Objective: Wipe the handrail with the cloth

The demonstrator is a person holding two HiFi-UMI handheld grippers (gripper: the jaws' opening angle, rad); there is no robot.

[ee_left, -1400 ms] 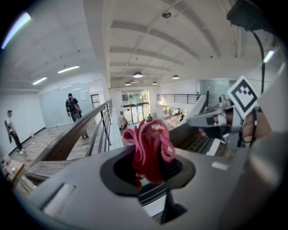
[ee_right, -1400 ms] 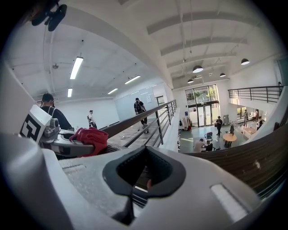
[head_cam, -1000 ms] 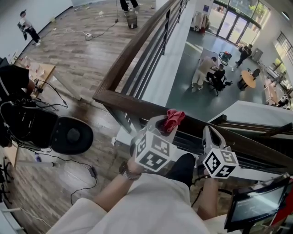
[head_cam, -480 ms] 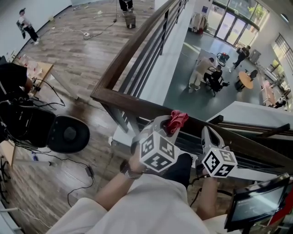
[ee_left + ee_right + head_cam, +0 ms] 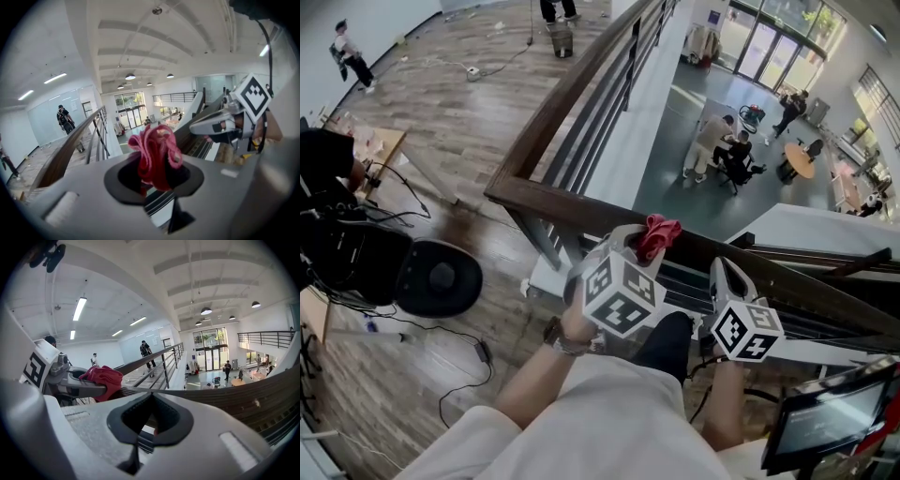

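Observation:
A dark wooden handrail (image 5: 581, 217) runs across in front of me and turns at a corner away up the left side. A crumpled red cloth (image 5: 657, 233) sits on top of the near rail, and my left gripper (image 5: 645, 247) is shut on it. In the left gripper view the cloth (image 5: 157, 152) bulges out of the jaws of the left gripper (image 5: 157, 176). My right gripper (image 5: 724, 274) hovers just right of it, close to the rail. The right gripper (image 5: 151, 419) is shut with nothing in it, and its view shows the cloth (image 5: 102, 377) to its left against the handrail (image 5: 225, 397).
Beyond the rail is a drop to a lower floor where people (image 5: 727, 150) sit and stand. A black office chair (image 5: 441, 277) and a cable-strewn desk (image 5: 366, 150) stand at my left. A monitor (image 5: 830, 422) is at the lower right. Metal balusters (image 5: 600, 122) hang under the rail.
The left gripper has turned slightly and the cloth has edged a little up along the rail. The right gripper has barely moved.

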